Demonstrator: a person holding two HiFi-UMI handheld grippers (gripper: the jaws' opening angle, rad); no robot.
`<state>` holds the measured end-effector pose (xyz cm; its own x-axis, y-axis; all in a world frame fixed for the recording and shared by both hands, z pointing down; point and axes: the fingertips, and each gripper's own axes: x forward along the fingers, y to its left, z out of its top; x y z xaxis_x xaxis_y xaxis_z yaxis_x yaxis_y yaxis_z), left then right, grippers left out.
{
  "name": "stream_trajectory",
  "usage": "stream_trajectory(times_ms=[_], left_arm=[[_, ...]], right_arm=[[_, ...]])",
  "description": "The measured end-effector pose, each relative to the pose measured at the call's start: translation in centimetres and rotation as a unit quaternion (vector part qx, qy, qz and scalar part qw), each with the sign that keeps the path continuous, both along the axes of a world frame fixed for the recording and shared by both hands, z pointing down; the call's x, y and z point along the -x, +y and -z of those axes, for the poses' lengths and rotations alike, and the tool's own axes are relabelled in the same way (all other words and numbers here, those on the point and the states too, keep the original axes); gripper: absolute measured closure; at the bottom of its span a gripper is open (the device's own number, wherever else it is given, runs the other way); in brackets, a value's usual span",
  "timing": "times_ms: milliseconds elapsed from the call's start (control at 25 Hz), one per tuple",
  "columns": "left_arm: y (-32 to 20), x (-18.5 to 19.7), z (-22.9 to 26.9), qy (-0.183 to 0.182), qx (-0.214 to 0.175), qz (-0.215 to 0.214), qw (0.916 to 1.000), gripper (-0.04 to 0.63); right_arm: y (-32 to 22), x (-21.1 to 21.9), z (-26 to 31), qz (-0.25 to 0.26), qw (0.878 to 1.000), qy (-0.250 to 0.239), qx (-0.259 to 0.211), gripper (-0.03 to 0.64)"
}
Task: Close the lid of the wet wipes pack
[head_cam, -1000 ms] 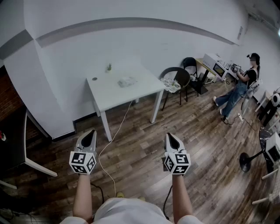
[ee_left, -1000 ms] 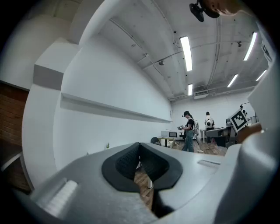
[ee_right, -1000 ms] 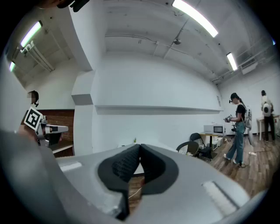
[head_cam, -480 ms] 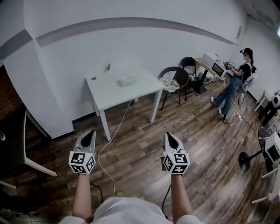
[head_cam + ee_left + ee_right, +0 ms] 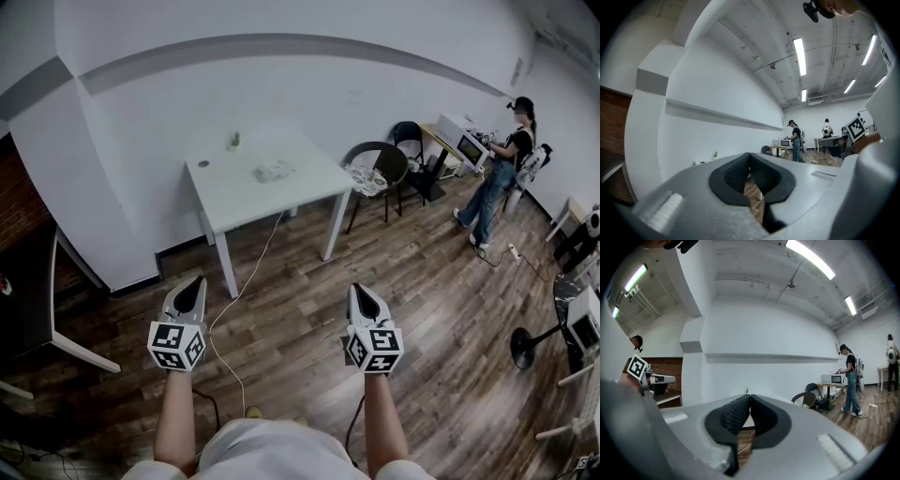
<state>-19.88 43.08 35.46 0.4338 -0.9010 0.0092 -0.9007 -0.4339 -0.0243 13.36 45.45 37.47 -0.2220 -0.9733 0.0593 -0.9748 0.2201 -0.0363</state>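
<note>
The wet wipes pack [image 5: 273, 172] lies on a white table [image 5: 234, 197] across the room, far ahead of both grippers. In the head view my left gripper [image 5: 193, 282] is held over the wood floor, shut and empty. My right gripper [image 5: 357, 289] hangs level beside it, shut with nothing in it. In the left gripper view the black pads [image 5: 740, 172] meet at their tips. The right gripper view shows its pads [image 5: 736, 415] pressed together too. Whether the pack's lid is up is too small to tell.
A small potted plant [image 5: 233, 142] and a dark round object [image 5: 202, 164] stand on the table. A white cable [image 5: 246, 291] trails from it across the floor. A black chair [image 5: 377, 172] stands right of the table. A person [image 5: 502, 169] stands by a microwave [image 5: 466, 146] at far right.
Both grippers have stayed where they were. The person at the far right has stepped farther back toward the microwave desk.
</note>
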Motion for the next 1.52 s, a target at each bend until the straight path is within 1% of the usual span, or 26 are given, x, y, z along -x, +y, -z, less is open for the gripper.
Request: stream_trajectory(times_ms=[200,240,440,520,880,1160,1320,1520], left_arm=[[-0.2,-0.1,-0.2,0.001,0.004,-0.002,1.0000,0.597],[-0.2,-0.2,-0.2,0.001,0.004,-0.002,1.0000,0.597],[0.1,-0.3,-0.8,0.003,0.007,-0.005,1.0000,0.597],[0.1,-0.3,-0.9,0.003,0.008,-0.004,1.0000,0.597],[-0.1,0.9,-1.3,0.007,0.012,-0.003,0.9999,0.597],[-0.8,3.2,-1.7,0.012,0.018,-0.009,0.9997,0.597],[-1.2,4.7,-2.2,0.015,0.020,-0.013,0.9996,0.597],[-2.7,6.1,-2.6,0.018,0.021,-0.016,0.9995,0.597]], right_arm=[[-0.1,0.1,0.0,0.005,1.000,-0.009,0.001,0.605],[-0.1,0.1,0.0,0.008,1.000,-0.010,0.003,0.561],[0.2,0.4,-0.6,0.013,1.000,-0.005,0.008,0.555],[0.1,0.4,-0.6,0.014,1.000,-0.005,0.011,0.525],[-0.2,1.6,-1.0,0.012,1.000,-0.006,0.017,0.525],[-0.9,4.0,-1.0,0.008,1.000,0.001,0.023,0.525],[-0.8,5.4,-1.1,0.002,1.000,0.001,0.018,0.525],[-1.8,6.6,-1.5,-0.002,1.000,0.002,0.021,0.525]])
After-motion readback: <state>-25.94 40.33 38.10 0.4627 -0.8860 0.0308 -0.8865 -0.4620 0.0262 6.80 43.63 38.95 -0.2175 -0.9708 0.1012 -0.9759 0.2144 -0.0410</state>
